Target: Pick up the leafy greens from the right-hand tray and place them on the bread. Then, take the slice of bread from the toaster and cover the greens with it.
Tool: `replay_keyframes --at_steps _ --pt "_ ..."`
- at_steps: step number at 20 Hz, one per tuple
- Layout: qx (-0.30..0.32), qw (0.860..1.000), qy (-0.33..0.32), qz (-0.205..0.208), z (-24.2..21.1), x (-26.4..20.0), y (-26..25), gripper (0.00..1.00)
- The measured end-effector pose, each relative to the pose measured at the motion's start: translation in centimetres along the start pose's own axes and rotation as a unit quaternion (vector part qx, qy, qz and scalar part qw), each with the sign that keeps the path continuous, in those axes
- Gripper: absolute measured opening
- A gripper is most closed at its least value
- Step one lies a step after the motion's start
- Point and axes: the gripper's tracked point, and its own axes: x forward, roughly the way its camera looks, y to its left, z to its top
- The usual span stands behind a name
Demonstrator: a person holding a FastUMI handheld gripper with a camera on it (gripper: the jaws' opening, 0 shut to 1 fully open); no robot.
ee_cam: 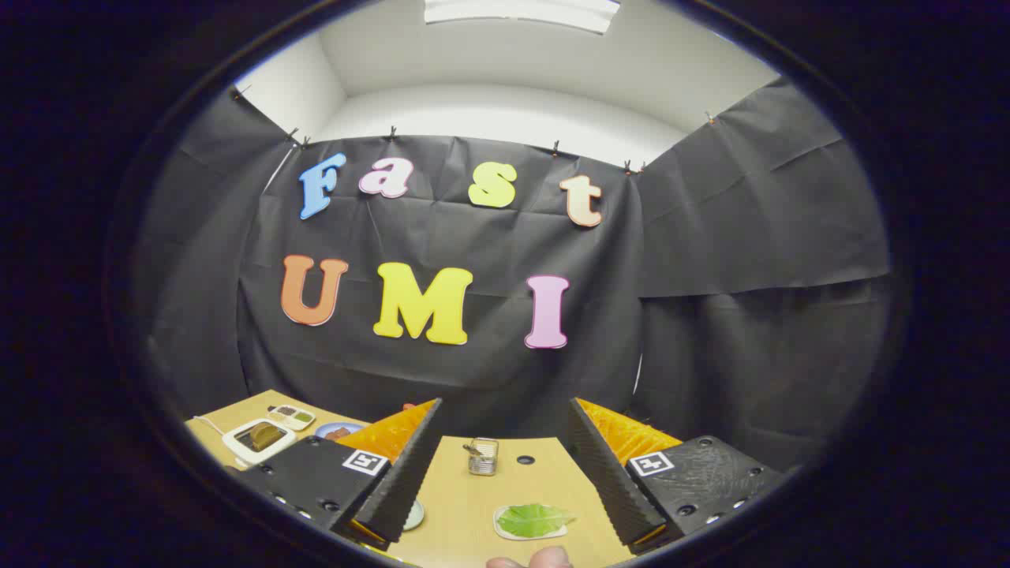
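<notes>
Gripper (505, 418) poised above a pale wooden table (517, 481), its fingers spread wide apart and holding nothing.

From the left: a white toaster (259, 440) with rounded corners holds what looks like a brown slice of bread (260, 435), though the view there is small; a divided white dish (291, 416) sits just behind it. Each finger block carries a square black-and-white marker, no readable words. Between the fingers stands an opened metal tin (483, 456); nearer lies a crinkled leafy green (534, 520) on a white tray (505, 530).

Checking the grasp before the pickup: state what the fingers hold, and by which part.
Nothing is held. The gripper is open, its fingers spread apart above the table, the leafy greens lying untouched between them.
</notes>
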Motion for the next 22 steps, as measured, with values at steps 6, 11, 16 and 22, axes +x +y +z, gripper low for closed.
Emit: replay_keyframes --at_steps 6,11,16,22 --pt "0.012 1.0 0.006 0.018 0.3 -0.3 1.7 0.95" --pt "0.025 0.999 0.014 0.029 -0.4 0.0 2.6 0.95" --pt "0.028 0.999 0.022 0.024 -1.3 0.4 0.6 0.95" --pt "0.023 0.999 0.041 0.017 -4.0 1.4 -3.5 0.95"
